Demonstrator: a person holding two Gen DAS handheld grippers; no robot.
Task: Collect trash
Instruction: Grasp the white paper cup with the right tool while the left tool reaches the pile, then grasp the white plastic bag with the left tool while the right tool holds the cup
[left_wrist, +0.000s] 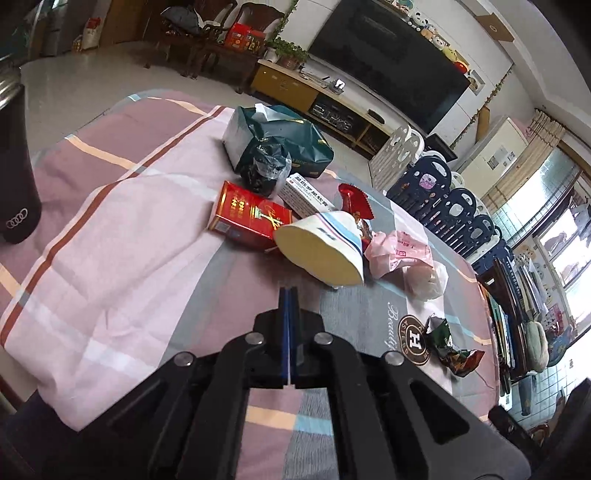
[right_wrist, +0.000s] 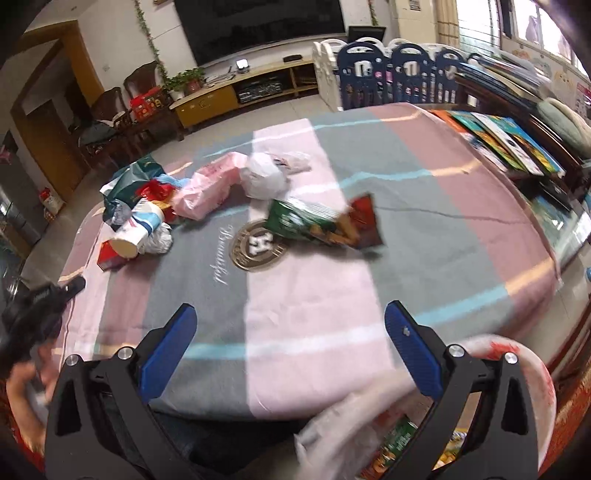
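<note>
Trash lies on a table with a striped cloth (left_wrist: 122, 236). A paper cup (left_wrist: 321, 251) lies on its side next to a red box (left_wrist: 245, 218), a black bag (left_wrist: 264, 171), a pink bag (left_wrist: 399, 253) and a white bag (left_wrist: 424, 280). A green and red snack wrapper (left_wrist: 452, 349) lies to the right; it also shows in the right wrist view (right_wrist: 325, 221). My left gripper (left_wrist: 289, 295) is shut and empty, just short of the cup. My right gripper (right_wrist: 290, 321) is open and empty above the cloth's near edge.
A green tissue pack (left_wrist: 280, 140) and a white carton (left_wrist: 306, 195) lie behind the pile. A black flask (left_wrist: 14, 162) stands at the left. A white bag holding wrappers (right_wrist: 388, 432) hangs below the table's near edge. Books (right_wrist: 506, 140) line the right side.
</note>
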